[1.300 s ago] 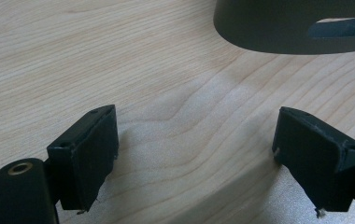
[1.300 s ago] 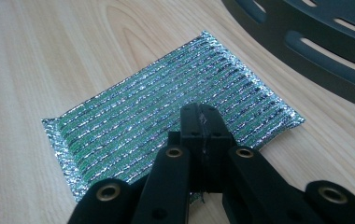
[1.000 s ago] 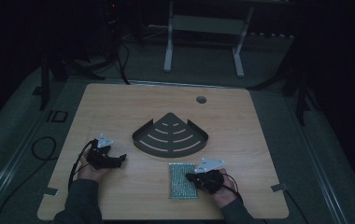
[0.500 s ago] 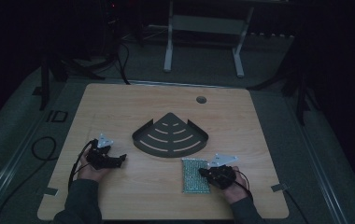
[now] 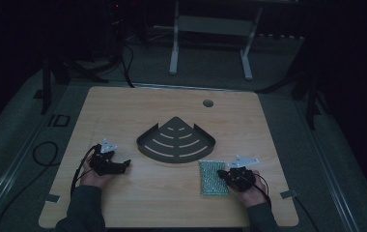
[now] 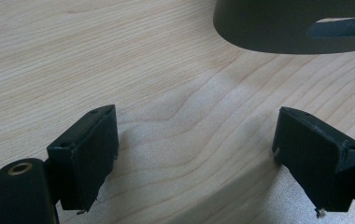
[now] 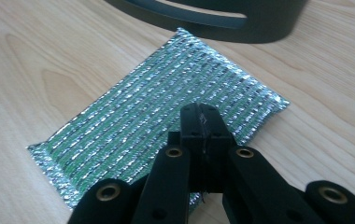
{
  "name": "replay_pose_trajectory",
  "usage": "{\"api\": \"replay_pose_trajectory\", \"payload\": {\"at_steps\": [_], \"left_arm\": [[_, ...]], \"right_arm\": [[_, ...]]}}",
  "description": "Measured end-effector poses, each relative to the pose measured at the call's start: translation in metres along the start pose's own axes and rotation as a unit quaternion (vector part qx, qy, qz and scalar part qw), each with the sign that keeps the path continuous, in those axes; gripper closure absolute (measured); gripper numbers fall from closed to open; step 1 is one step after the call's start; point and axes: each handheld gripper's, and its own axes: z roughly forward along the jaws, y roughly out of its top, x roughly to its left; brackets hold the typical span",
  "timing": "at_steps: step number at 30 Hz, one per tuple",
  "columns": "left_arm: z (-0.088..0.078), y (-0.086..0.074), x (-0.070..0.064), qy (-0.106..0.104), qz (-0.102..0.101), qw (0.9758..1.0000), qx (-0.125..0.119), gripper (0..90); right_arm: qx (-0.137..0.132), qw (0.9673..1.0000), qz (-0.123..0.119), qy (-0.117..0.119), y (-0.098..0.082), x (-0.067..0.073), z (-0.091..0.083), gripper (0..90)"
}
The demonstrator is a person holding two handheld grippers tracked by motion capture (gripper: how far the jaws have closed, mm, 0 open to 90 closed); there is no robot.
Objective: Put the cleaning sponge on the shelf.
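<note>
Near the front right of the wooden table point(image 5: 123, 111) lies the silvery-green scouring pad point(image 5: 213, 177), flat on the wood, just in front of the dark fan-shaped corner shelf point(image 5: 176, 140) that sits mid-table. The right gripper point(image 5: 226, 175) is at the pad's right edge, the person's right hand point(image 5: 249, 191) behind it. From the right gripper view, the jaws are pressed together, pad to pad, with no gap showing between them, and their tip hangs over the sponge's point(image 7: 157, 126) glittering ribbed surface. Whether they pinch a fold of the mesh or merely rest above it is hard to call from this angle; the pad looks flat and undisturbed. The shelf's curved rim point(image 7: 222, 21) looms at the top of that view, close to the pad's far corner.

Over on the other side, the left gripper point(image 5: 123, 165) rests low on the table, pointing right toward the shelf, the left hand point(image 5: 94, 175) wrapped around it. Its jaws stand wide apart in the left gripper view, bare wood grain point(image 6: 180, 102) between them, and the shelf's rounded corner point(image 6: 283, 28) sits ahead, well clear of the fingertips.
</note>
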Motion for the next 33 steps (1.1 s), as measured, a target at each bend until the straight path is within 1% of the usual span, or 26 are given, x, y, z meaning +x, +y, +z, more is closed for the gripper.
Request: {"api": "replay_pose_trajectory", "payload": {"at_steps": [4,5,8,9,14,15,17,19,22,26,33], "left_arm": [[0.0,0.0,0.0,0.0,0.0,1.0,0.0,14.8],[0.0,0.0,0.0,0.0,0.0,1.0,0.0,14.8],[0.0,0.0,0.0,0.0,0.0,1.0,0.0,14.8],[0.0,0.0,0.0,0.0,0.0,1.0,0.0,14.8],[0.0,0.0,0.0,0.0,0.0,1.0,0.0,14.8],[0.0,0.0,0.0,0.0,0.0,1.0,0.0,14.8],[0.0,0.0,0.0,0.0,0.0,1.0,0.0,14.8],[0.0,0.0,0.0,0.0,0.0,1.0,0.0,14.8],[0.0,0.0,0.0,0.0,0.0,1.0,0.0,14.8],[0.0,0.0,0.0,0.0,0.0,1.0,0.0,14.8],[0.0,0.0,0.0,-0.001,0.0,1.0,0.0,14.8]], "right_arm": [[-0.001,1.0,0.005,-0.005,-0.002,-0.005,-0.003,89.6],[-0.001,0.9999,0.01,-0.009,-0.003,-0.007,-0.004,89.6],[-0.006,0.9999,0.013,-0.004,-0.003,-0.007,-0.007,89.6],[-0.012,0.9998,0.012,0.005,-0.002,-0.005,-0.009,89.6],[-0.011,0.9999,0.004,0.011,-0.002,0.0,-0.01,89.6],[-0.005,0.9999,0.001,0.016,-0.004,0.003,-0.01,89.7],[-0.003,0.9999,0.0,0.017,-0.005,0.004,-0.01,89.7],[0.003,0.9997,-0.006,0.024,-0.007,0.008,-0.008,89.7],[0.006,0.9996,-0.009,0.026,-0.008,0.01,-0.008,89.7],[0.007,0.9997,-0.005,0.024,-0.011,0.006,-0.011,89.7],[0.005,0.9999,0.008,0.007,-0.014,-0.003,-0.015,89.6]]}}
